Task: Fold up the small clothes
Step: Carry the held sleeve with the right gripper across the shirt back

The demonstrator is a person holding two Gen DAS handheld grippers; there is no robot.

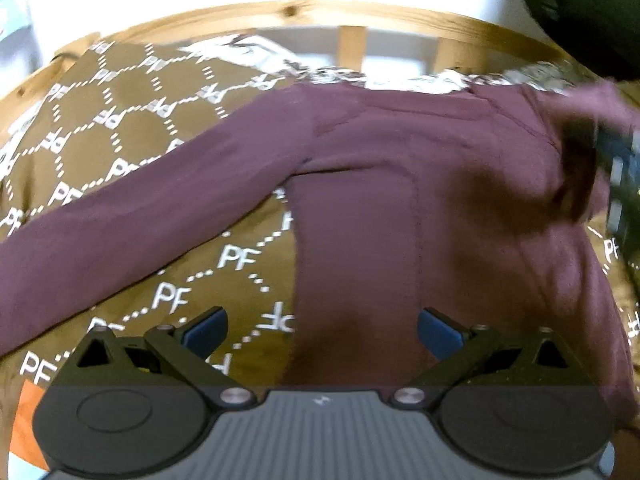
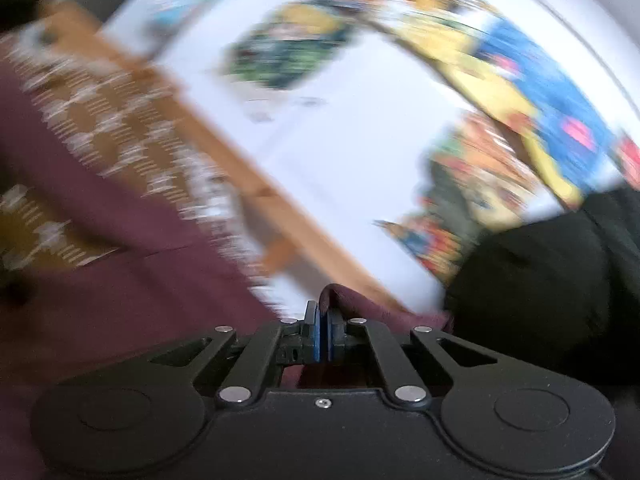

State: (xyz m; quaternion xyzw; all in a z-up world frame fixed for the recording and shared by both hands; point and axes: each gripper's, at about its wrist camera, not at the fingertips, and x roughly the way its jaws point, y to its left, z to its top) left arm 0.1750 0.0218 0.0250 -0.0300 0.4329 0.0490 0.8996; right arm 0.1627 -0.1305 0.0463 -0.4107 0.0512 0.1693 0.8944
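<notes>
Centrally, maroon top (image 1: 400, 184) spread over patterned bedspread (image 1: 120, 128); left tongs (image 1: 322, 334) wide apart, right tongs (image 2: 323, 322) pinching its fabric.

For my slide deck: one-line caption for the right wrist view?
Right gripper shut on a fold of the maroon shirt, view blurred.

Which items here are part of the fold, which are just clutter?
In play:
maroon long-sleeved top
right gripper, jaws shut on its fabric
left gripper, jaws open, empty

Just there:
brown PF-patterned bedspread
wooden bed frame
colourful wall pictures
black fabric bundle
</notes>
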